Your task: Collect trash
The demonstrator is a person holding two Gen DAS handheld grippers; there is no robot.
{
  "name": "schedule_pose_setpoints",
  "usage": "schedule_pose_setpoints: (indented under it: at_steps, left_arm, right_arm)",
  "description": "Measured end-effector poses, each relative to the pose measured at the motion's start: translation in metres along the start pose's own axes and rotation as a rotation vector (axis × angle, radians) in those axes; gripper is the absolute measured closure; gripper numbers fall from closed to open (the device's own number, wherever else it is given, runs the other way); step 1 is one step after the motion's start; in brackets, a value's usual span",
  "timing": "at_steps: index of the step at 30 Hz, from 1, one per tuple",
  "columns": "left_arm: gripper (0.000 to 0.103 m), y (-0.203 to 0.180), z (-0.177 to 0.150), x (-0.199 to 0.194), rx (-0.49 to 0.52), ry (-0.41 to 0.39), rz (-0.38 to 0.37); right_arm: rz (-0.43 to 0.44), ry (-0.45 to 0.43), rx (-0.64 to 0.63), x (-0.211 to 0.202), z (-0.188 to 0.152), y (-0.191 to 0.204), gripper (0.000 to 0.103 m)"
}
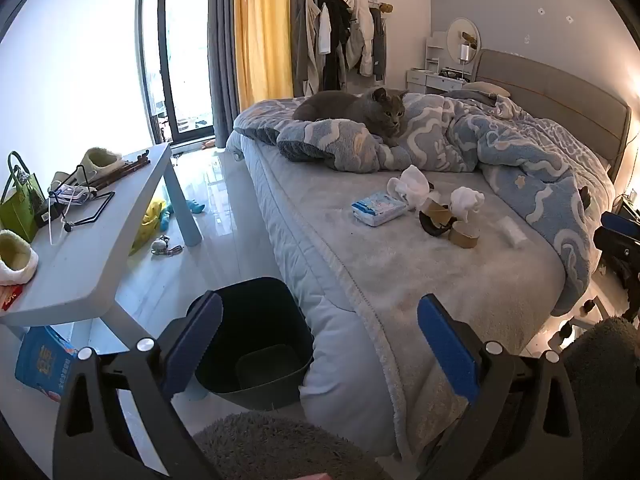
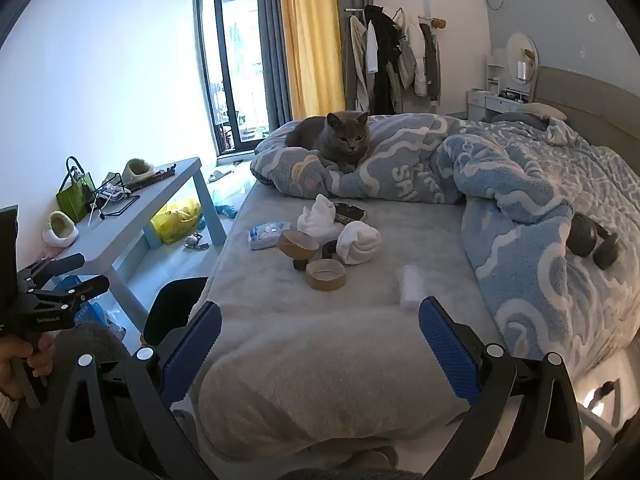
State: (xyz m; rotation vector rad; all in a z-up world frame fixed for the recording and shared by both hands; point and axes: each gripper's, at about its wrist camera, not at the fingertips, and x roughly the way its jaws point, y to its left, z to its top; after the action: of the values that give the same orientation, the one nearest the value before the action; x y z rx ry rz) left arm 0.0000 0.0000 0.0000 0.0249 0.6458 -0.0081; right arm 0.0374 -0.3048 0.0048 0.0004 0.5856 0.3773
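A: Bedroom, daylight from the balcony door. Grey bed (image 2: 320, 360) fills both views, blue patterned quilt (image 2: 520, 208) pushed toward the headboard, grey cat (image 2: 340, 140) lying on the quilt's far fold.

B: Where does the trash sit?

A: All on the bed's bare grey cover, between the cat and the foot edge. Two crumpled white tissues (image 2: 358, 242), two empty cardboard tape rolls (image 2: 325, 275), a flat tissue pack (image 2: 266, 234), a small clear wrapper (image 2: 412, 288) nearest the foot edge. Something small and dark lies among the rolls; can't make it out.

B: And the bin?

A: Dark bin (image 1: 256, 344) stands on the floor, touching the bed's near corner. Looks empty apart from what seems an inner liner or shadow at the bottom.

B: So progress?

A: My reading: nothing collected yet. Every piece remains to be picked up and dropped in.

B: Claws?

A: Left gripper (image 1: 320, 344) spread to full width, nothing between its blue pads, hovering over the bin and the bed corner. Right gripper (image 2: 320, 344) equally wide, empty, above the foot of the bed, short of the wrapper.
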Motion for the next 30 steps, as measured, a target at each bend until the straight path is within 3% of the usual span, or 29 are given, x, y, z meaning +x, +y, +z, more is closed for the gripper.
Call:
schedule_pose_setpoints:
  at_steps: [30]
  left_arm:
    - [0.003,-0.0018,-0.0003,-0.0002,-0.005,0.008,-0.005]
  right_arm:
    - [0.0,0.002,-0.002,0.0008,0.0004,0.0007,0.003]
